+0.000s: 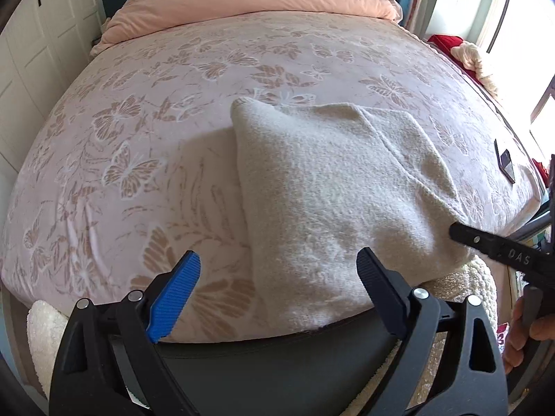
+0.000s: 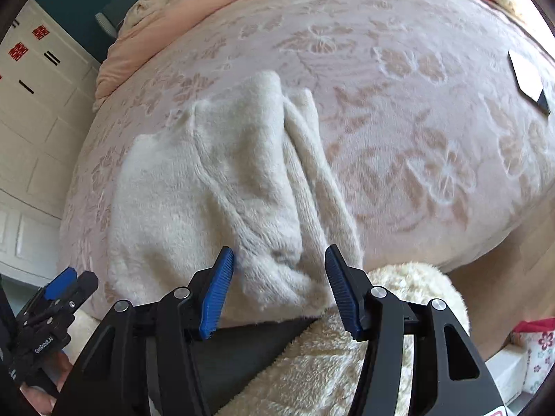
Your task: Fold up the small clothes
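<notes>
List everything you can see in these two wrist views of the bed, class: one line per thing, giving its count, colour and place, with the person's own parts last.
Folded garment: one, cream fleece, near edge of the bed.
Bedspread: one, pink with tan butterflies and flowers, covering the bed.
Duvet: one, peach, bunched at the far end.
Flat dark object: one, black and pale, on the bedspread to the right.
Fluffy fabric: cream, below the bed's near edge.
Wardrobe doors: white, to the left.
Red fabric: at the bed's far right side.
Left claw: one, black with blue pads, open, empty.
Right claw: one, black with blue pads, open around the garment's near corner.
Hand: one, on the right claw's handle.
</notes>
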Demonstrator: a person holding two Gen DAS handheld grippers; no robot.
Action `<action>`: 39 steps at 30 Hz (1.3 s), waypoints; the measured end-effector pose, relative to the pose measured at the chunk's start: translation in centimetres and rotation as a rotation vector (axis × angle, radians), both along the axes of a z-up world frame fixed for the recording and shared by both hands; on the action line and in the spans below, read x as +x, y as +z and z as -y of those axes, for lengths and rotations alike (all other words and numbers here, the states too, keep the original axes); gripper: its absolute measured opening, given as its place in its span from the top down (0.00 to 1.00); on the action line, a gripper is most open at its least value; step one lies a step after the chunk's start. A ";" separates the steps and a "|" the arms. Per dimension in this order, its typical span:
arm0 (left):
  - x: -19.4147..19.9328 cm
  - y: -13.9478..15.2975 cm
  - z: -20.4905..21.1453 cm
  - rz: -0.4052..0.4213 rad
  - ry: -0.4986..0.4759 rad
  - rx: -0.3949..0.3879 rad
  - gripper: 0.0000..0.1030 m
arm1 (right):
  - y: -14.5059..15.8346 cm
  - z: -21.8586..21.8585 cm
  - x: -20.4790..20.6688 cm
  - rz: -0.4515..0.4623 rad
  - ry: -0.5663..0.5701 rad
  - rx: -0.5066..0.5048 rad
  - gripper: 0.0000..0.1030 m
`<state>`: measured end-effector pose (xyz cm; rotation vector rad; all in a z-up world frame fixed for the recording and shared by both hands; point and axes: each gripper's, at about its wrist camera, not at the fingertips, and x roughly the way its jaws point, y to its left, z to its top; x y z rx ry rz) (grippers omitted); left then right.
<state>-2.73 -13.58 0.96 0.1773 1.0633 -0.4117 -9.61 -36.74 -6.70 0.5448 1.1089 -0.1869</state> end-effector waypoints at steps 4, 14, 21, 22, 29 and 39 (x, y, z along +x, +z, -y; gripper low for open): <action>-0.5 -0.5 2.3 -0.048 -0.055 -0.002 0.13 | 2.2 0.0 -1.1 0.084 -0.008 -0.008 0.90; -1.2 -2.7 5.7 -0.067 -0.133 0.101 0.13 | -0.2 1.5 -1.5 -0.015 0.005 -0.048 0.91; -0.9 -3.2 6.1 -0.040 -0.118 0.132 0.12 | 4.1 3.0 1.2 0.136 -0.037 0.031 0.71; -0.9 -3.2 6.2 -0.033 -0.118 0.136 0.12 | 3.4 3.3 2.3 0.125 -0.039 0.035 0.67; -1.0 -3.1 6.6 -0.015 -0.131 0.158 0.12 | 1.6 2.7 4.8 0.124 -0.023 0.013 0.86; -1.0 -3.4 6.9 -0.013 -0.136 0.174 0.10 | -2.7 6.5 4.1 -0.018 -0.120 0.022 0.98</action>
